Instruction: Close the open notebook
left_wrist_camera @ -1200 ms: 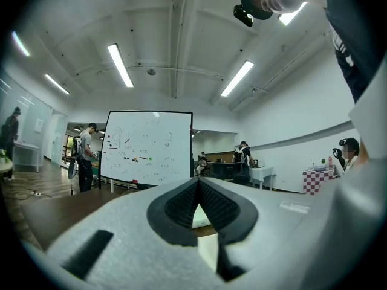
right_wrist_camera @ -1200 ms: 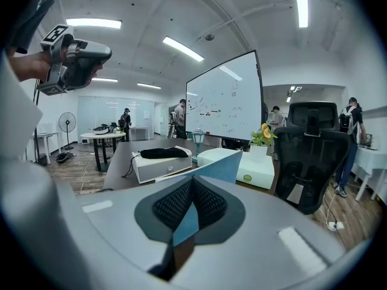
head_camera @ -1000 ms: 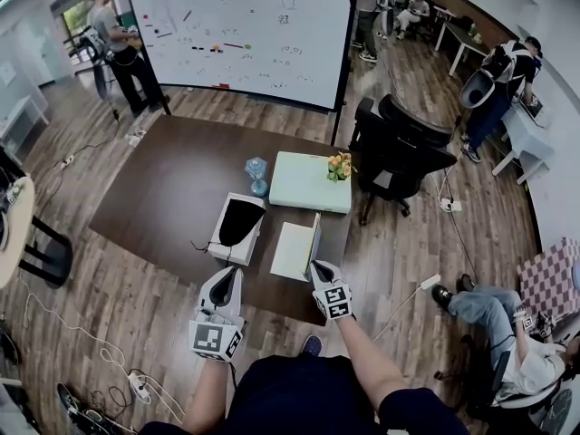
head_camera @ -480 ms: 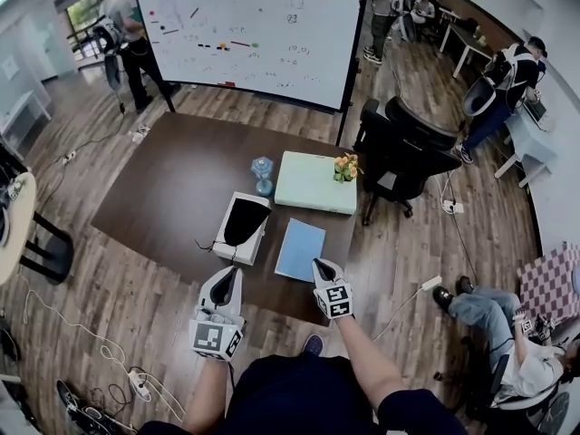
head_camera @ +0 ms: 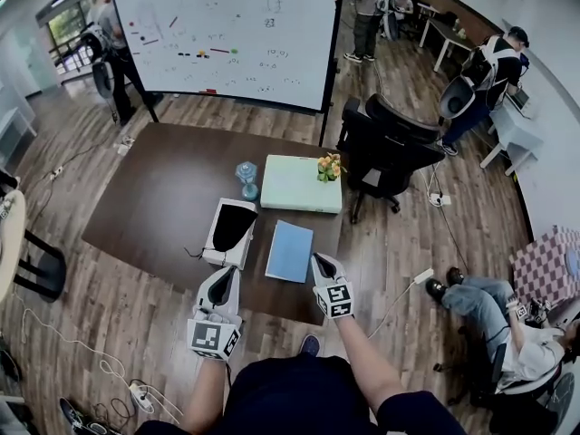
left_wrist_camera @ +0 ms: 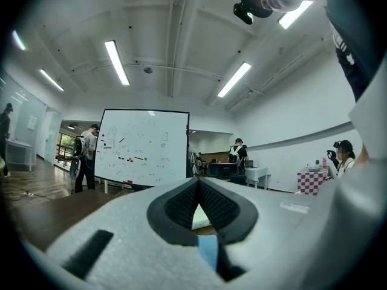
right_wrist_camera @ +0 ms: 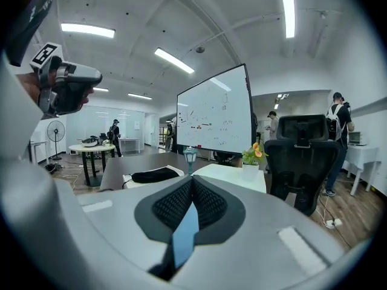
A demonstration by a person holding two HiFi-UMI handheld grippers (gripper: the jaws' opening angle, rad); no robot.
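Observation:
The notebook (head_camera: pixel 290 250) lies closed and flat, blue cover up, near the front edge of the dark brown table (head_camera: pixel 154 198). My right gripper (head_camera: pixel 317 261) hovers just off the notebook's near right corner, jaws shut and holding nothing. My left gripper (head_camera: pixel 230 272) hangs at the table's front edge, left of the notebook, also shut and empty. In the right gripper view the blue cover (right_wrist_camera: pixel 184 234) shows through the gap under that gripper (right_wrist_camera: pixel 192 180). The left gripper view shows a sliver of blue (left_wrist_camera: pixel 207 249) below its closed tips (left_wrist_camera: pixel 198 183).
A white box with a black cloth-like item (head_camera: pixel 231 229) sits left of the notebook. Behind are a pale green box (head_camera: pixel 303 184), a small blue lamp (head_camera: pixel 246 178) and yellow flowers (head_camera: pixel 328 166). A black office chair (head_camera: pixel 390 148) stands right; a whiteboard (head_camera: pixel 227 34) and several people stand around.
The notebook's cover stood upright a second ago and has since come down flat, blue side up. My right gripper has drawn slightly back from it. The left gripper has stayed put.

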